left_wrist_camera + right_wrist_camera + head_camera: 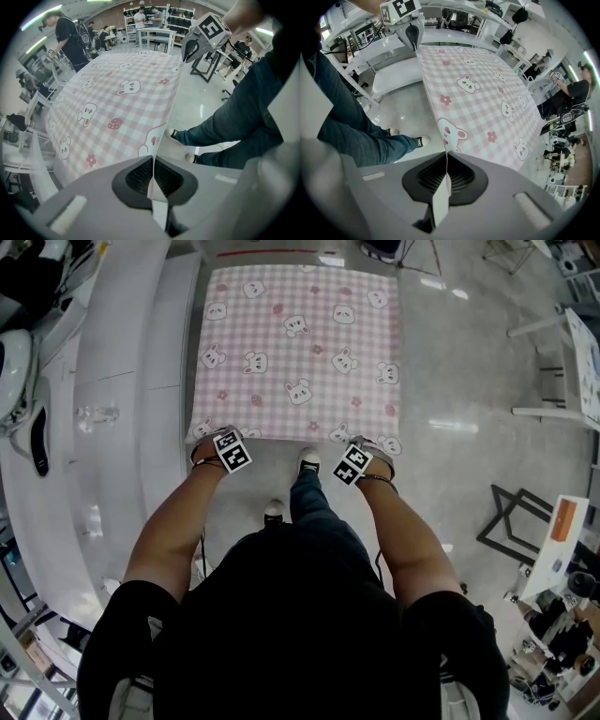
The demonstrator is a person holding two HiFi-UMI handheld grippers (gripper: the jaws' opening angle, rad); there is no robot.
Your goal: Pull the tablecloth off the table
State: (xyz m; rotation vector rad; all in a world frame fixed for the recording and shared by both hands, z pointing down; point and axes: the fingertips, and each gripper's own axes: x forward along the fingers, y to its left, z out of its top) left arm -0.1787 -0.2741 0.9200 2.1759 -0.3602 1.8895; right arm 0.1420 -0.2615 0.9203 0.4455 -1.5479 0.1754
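Note:
A pink checked tablecloth [300,348] printed with white bears and strawberries lies spread over the table ahead of me. My left gripper [208,442] is shut on its near left corner, and my right gripper [375,448] is shut on its near right corner. In the left gripper view the cloth [112,112] runs as a thin edge into the closed left gripper [152,180]. In the right gripper view the cloth [483,103] is pinched in the same way by the right gripper [446,180]. The near hem is stretched between both grippers.
A white counter [112,409] runs along the left of the table. My legs and shoes [307,463] stand on the glossy floor just short of the table. A black metal frame [511,521] and cluttered desks stand at the right. A person [70,33] stands beyond the table's far side.

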